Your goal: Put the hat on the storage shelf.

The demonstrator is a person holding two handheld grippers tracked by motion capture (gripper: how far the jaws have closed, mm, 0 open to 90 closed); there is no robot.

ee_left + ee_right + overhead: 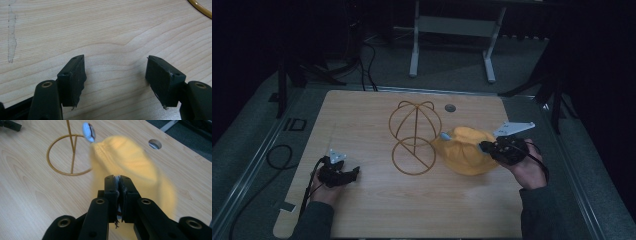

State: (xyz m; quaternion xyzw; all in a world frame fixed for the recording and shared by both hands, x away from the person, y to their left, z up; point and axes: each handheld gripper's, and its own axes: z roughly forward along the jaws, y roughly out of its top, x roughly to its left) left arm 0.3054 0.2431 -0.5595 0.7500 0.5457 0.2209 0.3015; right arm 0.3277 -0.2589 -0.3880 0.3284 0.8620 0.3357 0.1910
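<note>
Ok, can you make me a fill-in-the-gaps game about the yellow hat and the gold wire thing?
1. The right gripper is shut on the edge of the ____ hat.
2. The hat lies beside the gold wire ____.
3. The left gripper has its jaws ____, with nothing between them.
4. Everything rests on a ____ table.

Missing words: yellow; stand; open; wooden

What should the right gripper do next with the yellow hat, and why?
Probably lift and carry it left toward the gold wire hat stand. The right gripper is shut on the yellow hat, which lies right of the stand, while the left gripper hangs open over bare table.
</note>
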